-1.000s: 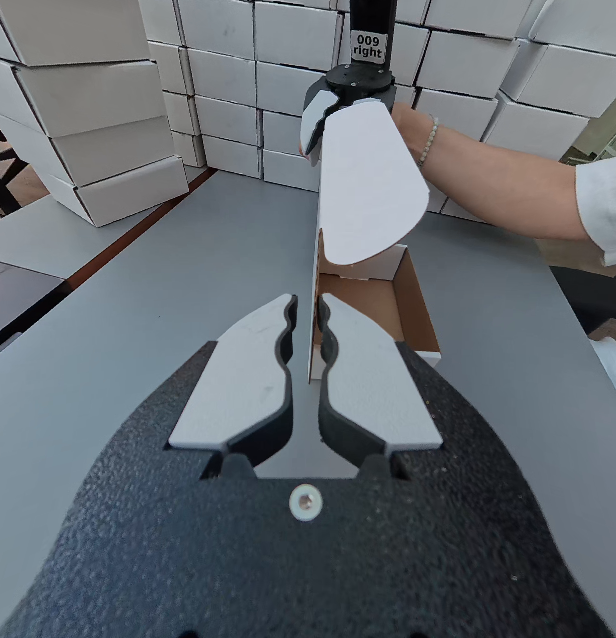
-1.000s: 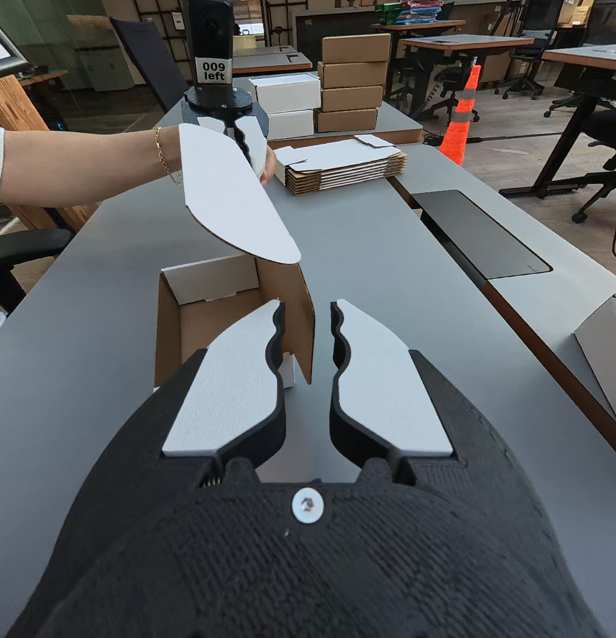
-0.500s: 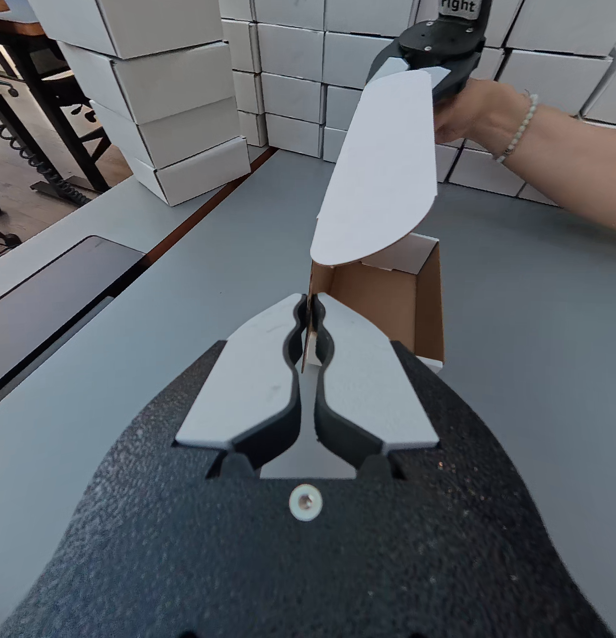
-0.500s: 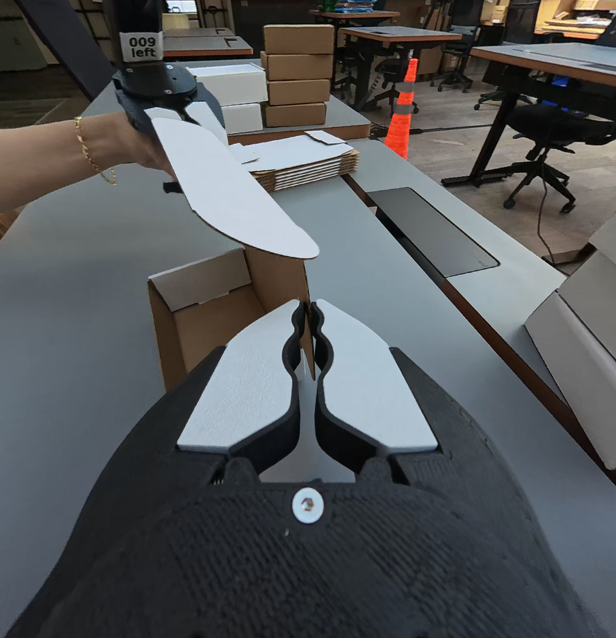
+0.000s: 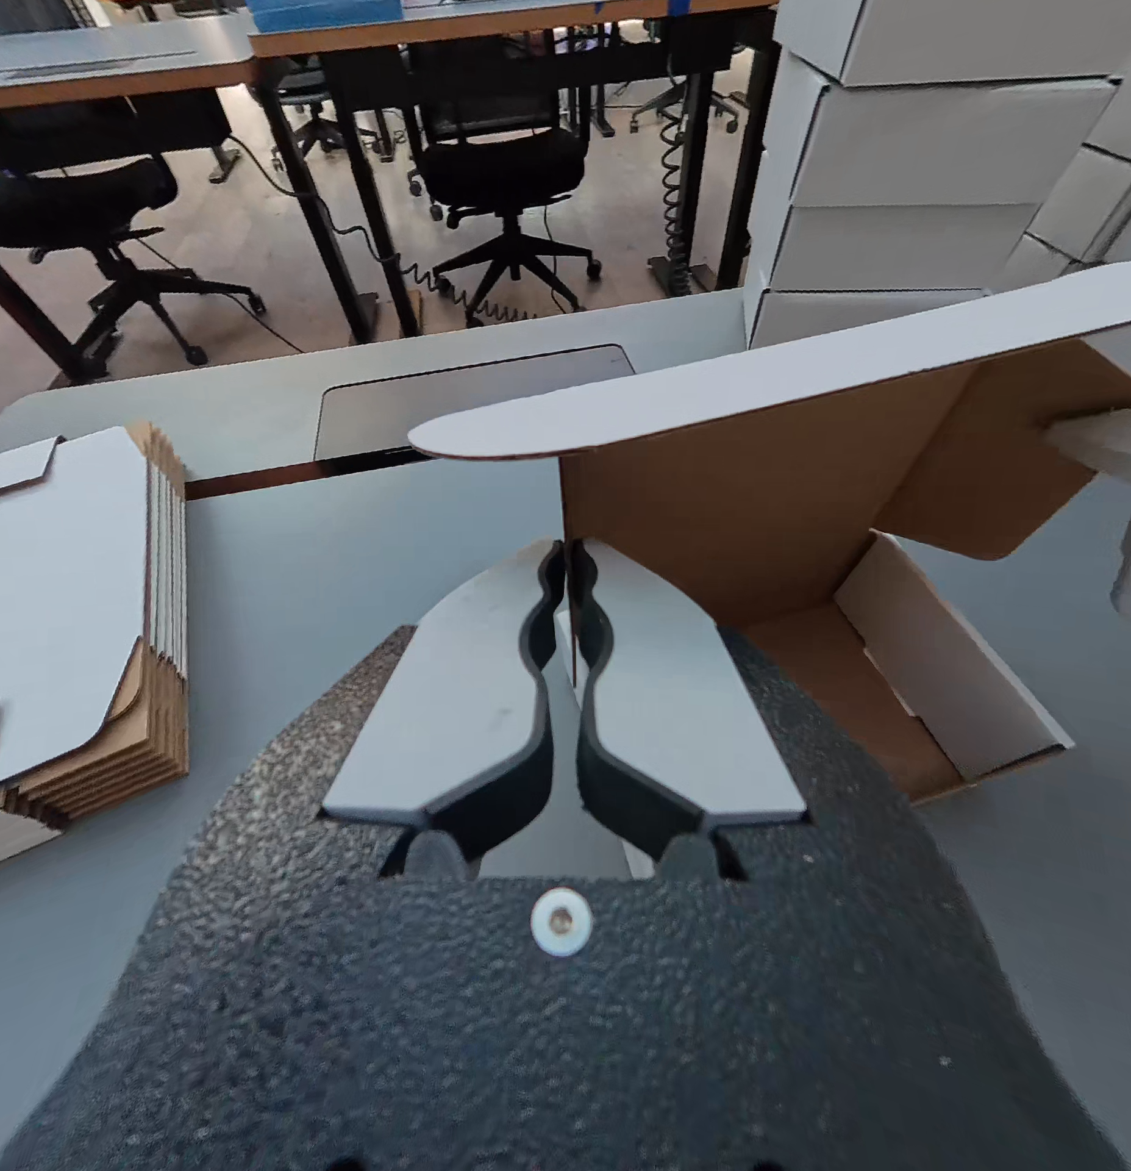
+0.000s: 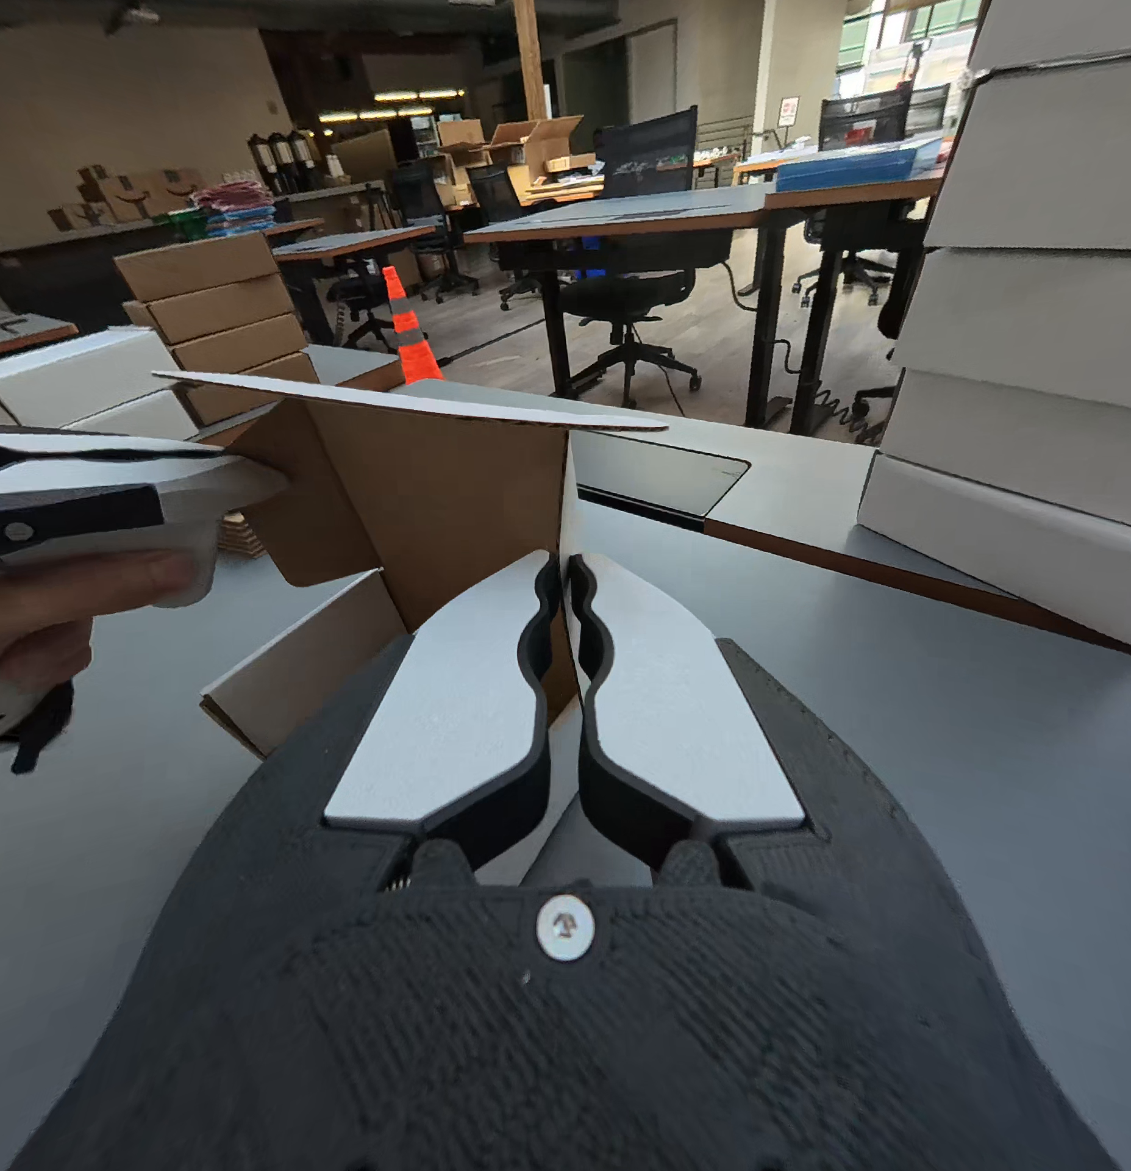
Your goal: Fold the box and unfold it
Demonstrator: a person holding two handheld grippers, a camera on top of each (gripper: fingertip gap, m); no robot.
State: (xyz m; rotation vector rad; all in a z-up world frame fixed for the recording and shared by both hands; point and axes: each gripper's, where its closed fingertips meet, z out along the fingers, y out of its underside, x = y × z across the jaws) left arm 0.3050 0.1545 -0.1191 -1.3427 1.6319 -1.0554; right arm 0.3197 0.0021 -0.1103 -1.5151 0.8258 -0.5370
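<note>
The box [image 5: 740,538] is white outside and brown inside, and its tray [image 5: 943,671] rests open on the grey table. Its lid panel stands upright, with a rounded white flap [image 5: 677,399] bent level across the top. My left gripper [image 5: 569,557] is shut on the thin near edge of that upright lid panel. My right gripper [image 6: 564,567] is shut on the lid's [image 6: 436,494] other upright edge, under the flap [image 6: 423,399]. Each gripper also shows side-on in the other's view: the right one [image 5: 1101,443] is blurred, and the left one [image 6: 233,469] has a hand behind it.
A stack of flat box blanks [image 5: 68,602] lies to the left. Stacked white boxes [image 6: 1044,317] stand at the right, also in the left wrist view [image 5: 930,158]. Brown boxes [image 6: 220,304], an orange cone [image 6: 410,336], desks and office chairs [image 5: 505,158] lie beyond the table edge.
Both grippers have closed from open onto the lid's upright edges. Both views have swung round to face across the table, and the lid's rounded flap now lies level.
</note>
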